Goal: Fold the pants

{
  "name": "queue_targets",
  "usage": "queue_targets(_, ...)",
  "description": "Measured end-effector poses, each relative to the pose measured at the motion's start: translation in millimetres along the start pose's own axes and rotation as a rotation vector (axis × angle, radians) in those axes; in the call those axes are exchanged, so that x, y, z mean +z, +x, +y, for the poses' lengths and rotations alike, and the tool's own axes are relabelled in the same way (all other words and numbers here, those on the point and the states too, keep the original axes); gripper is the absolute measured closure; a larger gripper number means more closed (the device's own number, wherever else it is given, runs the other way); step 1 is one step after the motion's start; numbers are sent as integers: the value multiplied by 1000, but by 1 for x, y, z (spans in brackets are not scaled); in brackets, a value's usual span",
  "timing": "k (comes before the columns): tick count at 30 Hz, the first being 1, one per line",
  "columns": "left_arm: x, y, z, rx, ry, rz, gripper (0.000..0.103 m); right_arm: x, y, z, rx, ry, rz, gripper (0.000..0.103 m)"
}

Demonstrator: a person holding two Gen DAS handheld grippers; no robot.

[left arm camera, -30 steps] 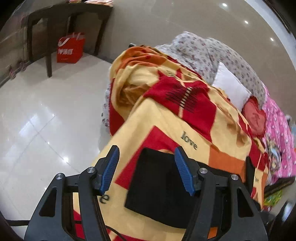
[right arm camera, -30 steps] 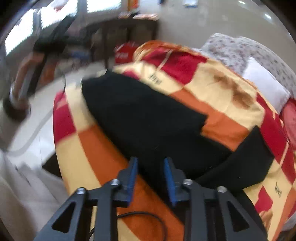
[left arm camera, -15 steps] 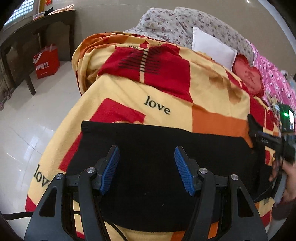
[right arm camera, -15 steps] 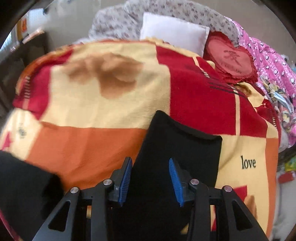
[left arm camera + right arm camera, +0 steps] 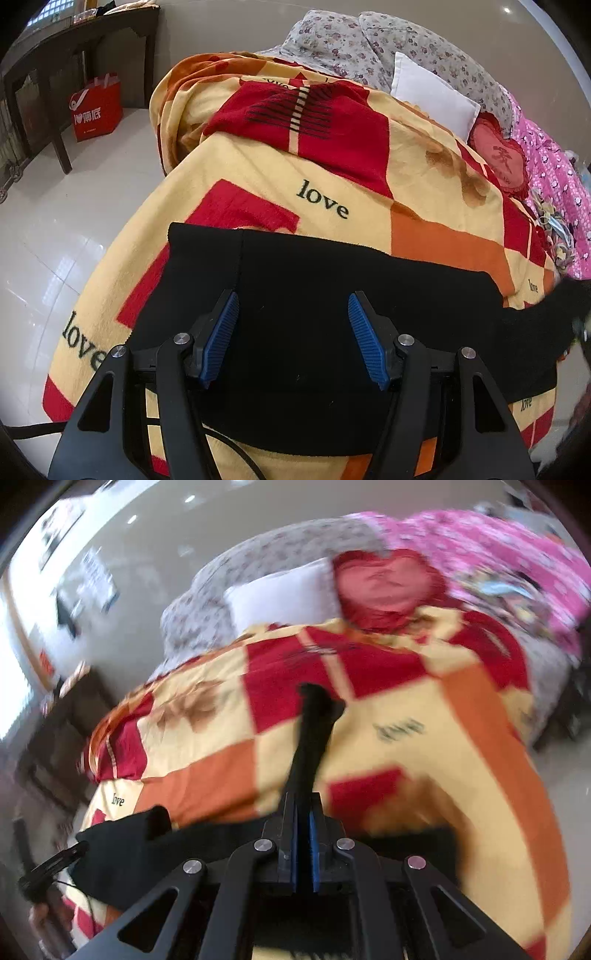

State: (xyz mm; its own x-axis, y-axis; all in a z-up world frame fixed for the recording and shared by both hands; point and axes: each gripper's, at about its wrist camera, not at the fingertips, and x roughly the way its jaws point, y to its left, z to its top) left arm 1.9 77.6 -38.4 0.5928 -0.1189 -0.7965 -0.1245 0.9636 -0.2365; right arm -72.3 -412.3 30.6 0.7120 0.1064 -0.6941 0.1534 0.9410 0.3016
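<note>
Black pants (image 5: pixel 332 332) lay across the blanket (image 5: pixel 332 177) as the right gripper (image 5: pixel 303 853), moments earlier open, clamped a leg to fold it, the left gripper (image 5: pixel 293 332) hovering agape.

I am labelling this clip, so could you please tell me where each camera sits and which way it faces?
Left wrist: sits on the left claw, facing across the black pants on the blanket toward the pillows; its open blue fingers show.
Right wrist: sits on the right claw, facing the pillows; its fingers are shut on a pants end.
Shared: pants, blanket, white pillow, red heart cushion.
</note>
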Motion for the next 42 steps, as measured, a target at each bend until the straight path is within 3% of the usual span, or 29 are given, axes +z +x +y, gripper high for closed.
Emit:
queue_targets(2, -1, 1, -3, 8, 11, 4, 41, -20, -10, -23, -5, 50, 26, 98)
queue_targets(7, -4, 3, -12, 36, 43, 14, 41, -66, 16, -54, -29, 107, 152, 99)
queue_targets(14, -7, -8, -16, 34, 59, -16, 41, -61, 10, -57, -28, 82, 135, 99)
queue_targets(16, -7, -6, -18, 55, 72, -13, 41, -65, 17, -56, -79, 37, 175, 98)
queue_targets(19, -8, -8, -22, 68, 84, -21, 41, -62, 6, -51, -138, 6, 149, 88)
queue_targets(22, -8, -14, -30, 82, 109, -46, 41, -51, -10, -48, -234, -18, 111, 85)
queue_targets(26, -8, -25, -39, 80, 128, -86, 41, -37, -23, -40, -176, 10, 54, 85)
queue_targets(32, -13, -28, -58, 51, 160, -92, 41, -37, 0, -2, -70, -57, 103, 84)
queue_targets(39, -21, -19, -68, 58, 188, -76, 41, -51, 31, 16, -59, -104, 171, 83)
queue_targets(42, -25, -17, -59, 63, 175, -73, 41, -54, 36, 15, -105, -126, 175, 83)
